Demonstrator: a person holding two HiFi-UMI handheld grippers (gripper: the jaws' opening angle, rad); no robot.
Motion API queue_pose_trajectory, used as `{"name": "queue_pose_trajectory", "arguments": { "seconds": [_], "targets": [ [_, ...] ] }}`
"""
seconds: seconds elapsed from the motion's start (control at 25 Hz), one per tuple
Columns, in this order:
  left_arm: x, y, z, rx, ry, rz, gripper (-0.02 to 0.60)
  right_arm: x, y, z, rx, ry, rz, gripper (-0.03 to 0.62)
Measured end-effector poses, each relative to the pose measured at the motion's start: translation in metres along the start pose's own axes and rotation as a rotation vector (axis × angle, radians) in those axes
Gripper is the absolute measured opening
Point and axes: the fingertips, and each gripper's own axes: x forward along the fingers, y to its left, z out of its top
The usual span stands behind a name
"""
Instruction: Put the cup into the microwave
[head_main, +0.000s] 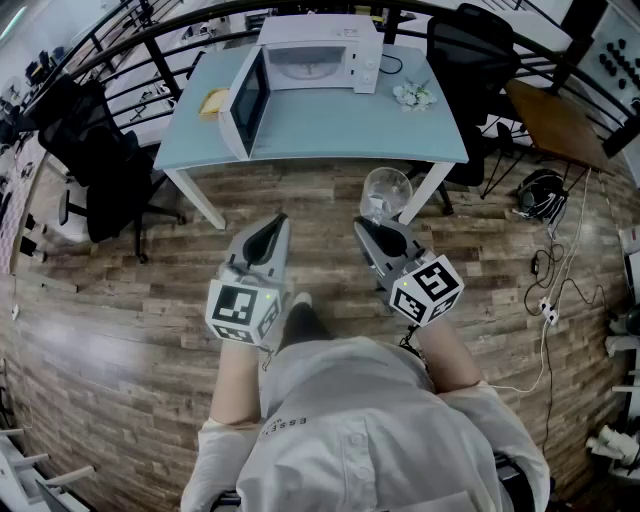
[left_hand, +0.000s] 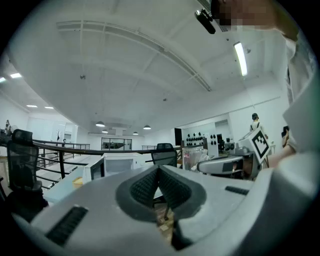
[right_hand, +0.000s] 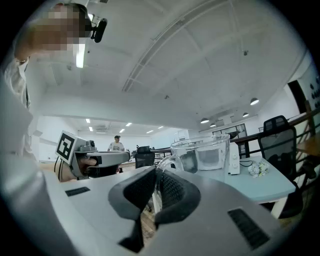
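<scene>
A clear glass cup (head_main: 385, 190) hangs in front of me above the wooden floor, its handle pinched in my right gripper (head_main: 372, 226), which is shut on it. In the right gripper view the cup (right_hand: 202, 155) stands upright just past the jaws of that gripper (right_hand: 157, 176). The white microwave (head_main: 322, 50) sits at the back of the pale blue table (head_main: 400, 135), its door (head_main: 245, 105) swung open to the left. My left gripper (head_main: 277, 224) is held level beside the right one, shut with nothing in it (left_hand: 159, 169).
A small white flower bunch (head_main: 413, 95) and a yellow item (head_main: 213, 100) lie on the table. Black office chairs (head_main: 95, 165) stand left and behind the table (head_main: 470, 45). A wooden table (head_main: 560, 125) and cables (head_main: 545, 265) are at the right.
</scene>
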Motion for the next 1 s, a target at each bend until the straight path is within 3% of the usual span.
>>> {"name": "queue_pose_trajectory", "arguments": {
  "seconds": [0.68,1.0],
  "targets": [
    [0.013,-0.016,-0.008,-0.017,0.027,-0.019,0.002,-0.015,-0.011,-0.006,-0.009,0.029,-0.024,0.021],
    [0.049,0.010,-0.023,-0.047,0.041,-0.022,0.002,0.014,-0.040,-0.010,0.000,0.048,-0.020,0.021]
  ]
}}
